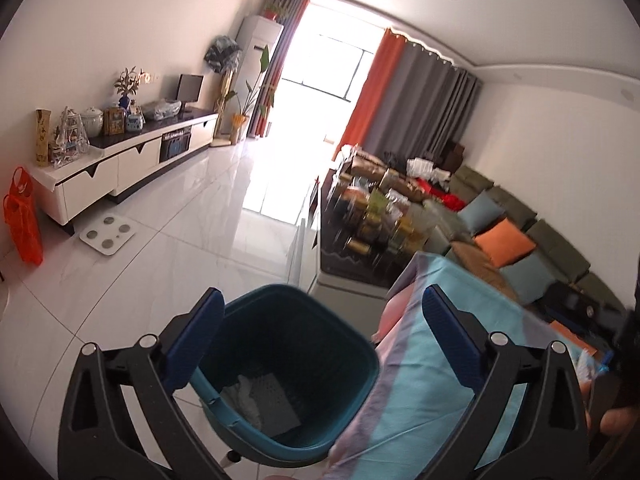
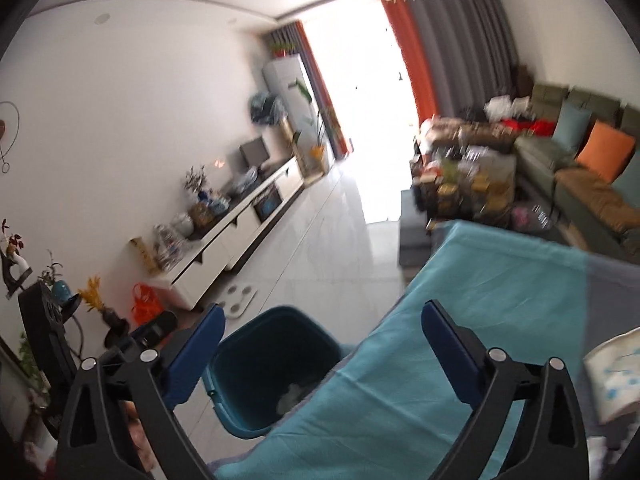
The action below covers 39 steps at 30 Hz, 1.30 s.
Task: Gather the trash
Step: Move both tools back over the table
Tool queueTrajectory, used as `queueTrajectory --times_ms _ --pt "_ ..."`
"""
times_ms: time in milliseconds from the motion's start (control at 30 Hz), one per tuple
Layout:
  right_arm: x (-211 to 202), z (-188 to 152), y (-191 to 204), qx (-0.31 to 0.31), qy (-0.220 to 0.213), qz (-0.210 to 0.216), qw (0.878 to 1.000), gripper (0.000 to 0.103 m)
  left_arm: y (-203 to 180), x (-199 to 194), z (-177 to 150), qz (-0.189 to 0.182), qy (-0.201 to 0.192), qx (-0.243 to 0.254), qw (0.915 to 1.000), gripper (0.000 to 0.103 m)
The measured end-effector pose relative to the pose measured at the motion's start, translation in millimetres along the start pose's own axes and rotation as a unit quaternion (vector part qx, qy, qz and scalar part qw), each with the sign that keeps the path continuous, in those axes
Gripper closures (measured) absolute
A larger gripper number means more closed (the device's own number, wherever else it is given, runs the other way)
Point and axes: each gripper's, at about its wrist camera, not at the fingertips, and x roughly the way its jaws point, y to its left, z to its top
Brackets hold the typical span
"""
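Note:
A teal trash bin [image 1: 292, 360] stands on the white tile floor beside a table with a turquoise cloth [image 1: 432, 380]. White crumpled trash [image 1: 256, 396] lies at its bottom. My left gripper [image 1: 324, 344] is open and empty, right above the bin's mouth. In the right wrist view the bin [image 2: 264, 368] is low left of the cloth-covered table [image 2: 400, 380], with white trash [image 2: 292, 396] inside. My right gripper [image 2: 324, 344] is open and empty above the table edge. A white and blue wrapper [image 2: 616, 376] lies on the table at the far right.
A white TV cabinet [image 1: 120, 164] runs along the left wall, with an orange bag [image 1: 22, 216] and a bathroom scale [image 1: 107, 234] on the floor near it. A cluttered coffee table [image 1: 372, 216] and a green sofa [image 1: 520, 236] lie to the right.

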Motion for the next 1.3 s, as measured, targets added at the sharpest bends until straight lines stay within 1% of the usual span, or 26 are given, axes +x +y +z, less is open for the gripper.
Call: queueTrajectory --times_ms 100,200,267,300,367,433,500,533,567,667,767,900,1000,1067,1200,1300 --pt "-24.6 -2.5 -8.3 -0.006 -0.028 -0.019 0.999 0.007 -17.4 -17.2 2.6 -0.004 -0.015 0.009 0.9998 0.005" --pt "-48.2 -9.8 -15.4 -0.019 -0.056 -0.052 0.997 0.007 -46.1 -38.2 2.3 -0.018 -0.044 0.037 0.9982 0.005" --pt "-63.8 -13.5 -20.7 -0.022 -0.071 -0.065 0.995 0.007 -63.9 -48.7 -0.9 -0.037 -0.052 0.058 0.9963 0.005" --pt "-74.1 -16.6 -24.5 -0.026 -0.083 -0.075 0.993 0.007 -76.6 -53.9 -4.4 -0.052 -0.051 0.075 0.9945 0.005" --pt "-89.9 -21.8 -30.8 -0.033 -0.097 -0.098 0.990 0.007 -95.7 -57.6 -7.7 -0.067 -0.049 0.097 0.9918 0.005" --pt "-109.4 -27.9 -40.8 -0.036 -0.115 -0.118 0.986 0.007 -116.5 -62.6 -15.9 -0.087 -0.045 0.119 0.9880 0.005" --pt "-126.9 -35.1 -50.5 -0.034 -0.126 -0.143 0.981 0.007 -135.9 -66.8 -25.9 -0.100 -0.044 0.137 0.9846 0.006" --pt "-136.3 -40.2 -53.3 -0.032 -0.130 -0.155 0.979 0.007 -148.1 -69.4 -31.4 -0.111 -0.044 0.150 0.9815 0.006" --pt "-144.2 -47.0 -52.1 -0.030 -0.133 -0.165 0.977 0.007 -156.0 -71.5 -36.1 -0.121 -0.043 0.156 0.9794 0.005" --pt "-168.7 -60.4 -66.7 -0.019 -0.144 -0.197 0.970 0.007 -182.2 -75.2 -51.4 -0.158 -0.032 0.165 0.9732 0.005" --pt "-188.8 -74.3 -77.4 -0.009 -0.152 -0.228 0.962 0.007 -202.4 -78.1 -66.0 -0.191 -0.018 0.172 0.9664 0.006" --pt "-207.7 -90.0 -87.4 -0.003 -0.156 -0.265 0.951 0.007 -225.6 -82.3 -85.1 -0.216 -0.006 0.185 0.9587 0.005" --pt "-219.4 -101.9 -91.8 -0.001 -0.156 -0.289 0.945 0.007 -239.3 -86.3 -95.0 -0.226 -0.006 0.199 0.9534 0.006" --pt "-227.1 -111.7 -95.1 0.004 -0.155 -0.299 0.941 0.007 -243.8 -86.6 -98.4 -0.228 -0.011 0.205 0.9518 0.006" --pt "-228.3 -126.1 -102.8 0.018 -0.142 -0.317 0.937 0.007 -247.7 -88.9 -107.9 -0.242 0.003 0.212 0.9467 0.005" --pt "-225.2 -133.0 -107.0 0.019 -0.132 -0.326 0.936 0.007 -252.9 -83.5 -114.9 -0.247 0.014 0.216 0.9446 0.006"
